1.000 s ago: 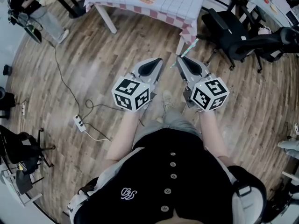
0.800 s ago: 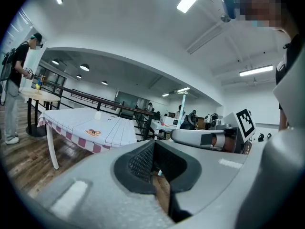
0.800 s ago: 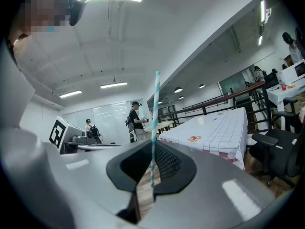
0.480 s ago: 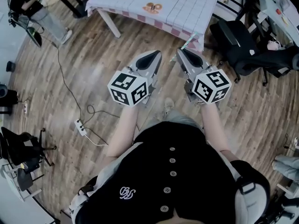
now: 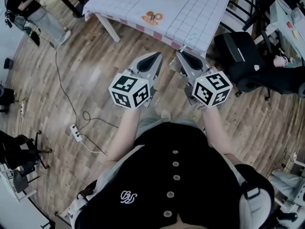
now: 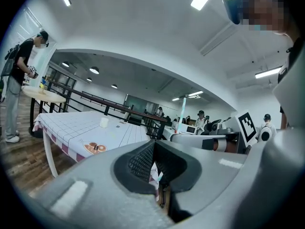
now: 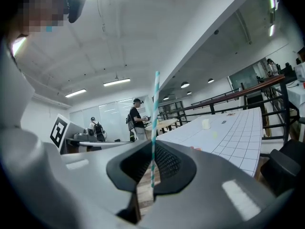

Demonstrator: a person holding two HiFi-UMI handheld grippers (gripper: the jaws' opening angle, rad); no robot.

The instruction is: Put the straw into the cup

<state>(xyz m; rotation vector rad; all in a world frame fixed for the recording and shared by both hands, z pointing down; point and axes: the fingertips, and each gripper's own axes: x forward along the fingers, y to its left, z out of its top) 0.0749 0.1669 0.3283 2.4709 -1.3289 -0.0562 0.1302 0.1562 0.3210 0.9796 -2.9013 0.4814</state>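
Note:
My right gripper [image 5: 181,56] is shut on a teal-and-white striped straw [image 7: 155,109], which stands upright between its pads and rises well above them. In the head view the straw [image 5: 188,41] tips toward the table edge. My left gripper [image 5: 153,57] is level beside it, jaws together with nothing in them. A small white cup [image 6: 104,122] stands far back on the checked tablecloth [image 5: 181,8]; it is also the pale cup [image 7: 205,123] in the right gripper view. Both grippers are short of the table [image 6: 71,128].
An orange-brown mark [image 5: 152,17] lies on the cloth near the table's front edge. Black office chairs [image 5: 238,56] stand to the right. A power strip with a cable [image 5: 76,132] lies on the wooden floor at left. People stand in the background.
Both grippers have moved forward together toward the table, which now sits closer and larger in the head view. The straw stays gripped and upright.

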